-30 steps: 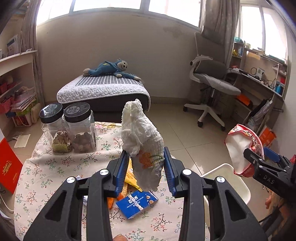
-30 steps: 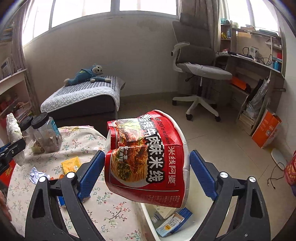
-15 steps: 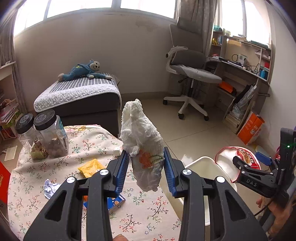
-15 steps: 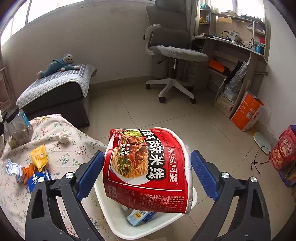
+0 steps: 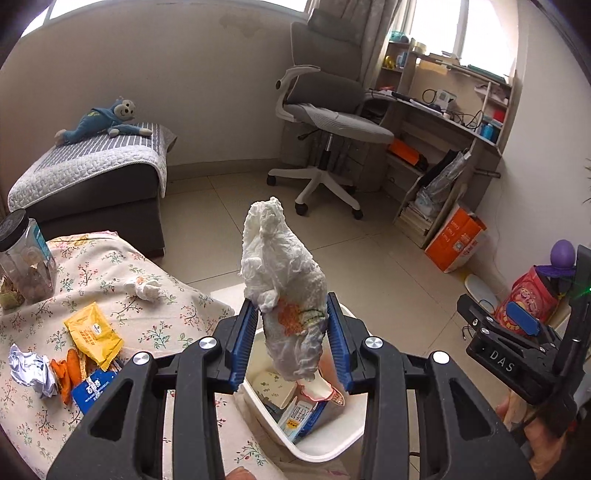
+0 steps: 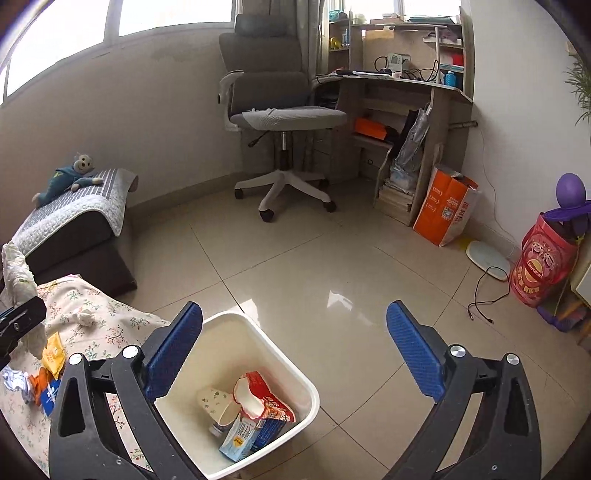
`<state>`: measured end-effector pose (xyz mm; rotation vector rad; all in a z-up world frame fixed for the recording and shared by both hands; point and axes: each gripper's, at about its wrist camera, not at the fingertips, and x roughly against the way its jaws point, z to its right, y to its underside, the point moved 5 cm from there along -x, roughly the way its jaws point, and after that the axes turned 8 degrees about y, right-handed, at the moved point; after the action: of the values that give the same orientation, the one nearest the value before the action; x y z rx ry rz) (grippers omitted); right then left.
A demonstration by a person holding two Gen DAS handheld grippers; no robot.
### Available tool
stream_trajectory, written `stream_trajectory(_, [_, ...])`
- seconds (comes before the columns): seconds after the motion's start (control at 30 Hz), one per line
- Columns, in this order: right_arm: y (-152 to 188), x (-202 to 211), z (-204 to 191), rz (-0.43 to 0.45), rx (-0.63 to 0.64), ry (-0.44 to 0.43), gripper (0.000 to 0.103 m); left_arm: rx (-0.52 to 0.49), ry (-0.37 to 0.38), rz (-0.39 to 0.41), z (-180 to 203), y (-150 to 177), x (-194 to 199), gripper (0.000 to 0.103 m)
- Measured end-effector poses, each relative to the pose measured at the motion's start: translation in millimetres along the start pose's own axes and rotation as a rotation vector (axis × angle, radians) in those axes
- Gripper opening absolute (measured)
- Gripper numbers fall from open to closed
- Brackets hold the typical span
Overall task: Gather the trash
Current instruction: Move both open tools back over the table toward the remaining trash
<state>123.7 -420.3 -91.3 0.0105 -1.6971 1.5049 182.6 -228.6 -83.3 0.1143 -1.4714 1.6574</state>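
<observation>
White crumpled tissue [image 5: 284, 295] sits clamped in your left tongs [image 5: 291, 338], tilted over the bin [image 6: 295, 373]; your right tongs [image 6: 295, 350] are opening, empty; red noodle cup [image 6: 264, 400] lies inside.

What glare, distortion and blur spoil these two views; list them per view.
Left wrist view: windows blown out white, fisheye bends the walls, dark corner vignette, and the crumpled tissue in the left gripper stays sharp. Right wrist view: window glare reflects off the floor tiles, the same barrel curving shows, and the white bin is crisp with no motion blur.
</observation>
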Motion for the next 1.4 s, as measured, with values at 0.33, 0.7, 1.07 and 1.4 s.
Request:
stream_trajectory(0.33, [-7.7, 2.7, 34.1, 0.061, -0.055, 0.147, 0.096, 0.014, 0.065, -0.037, 39.4, -6.3, -36.2, 0.041])
stream_trajectory(0.7, [-7.7, 21.6, 39.6, 0.137, -0.103, 0.202, 0.096, -0.044, -0.059, 0.051, 43.9, -18.2, -18.5, 0.083])
stream_trajectory(1.07, [-12.8, 42.5, 2.7, 0.219, -0.09, 0.155, 0.096, -0.095, -0.272, 0.203, 9.2, -23.7, 20.0, 0.09])
stream_trajectory(1.4, [-13.2, 57.5, -37.2, 0.25, -0.055, 0.092, 0.096, -0.076, -0.338, 0.247, -25.2, -24.6, 49.1, 0.09])
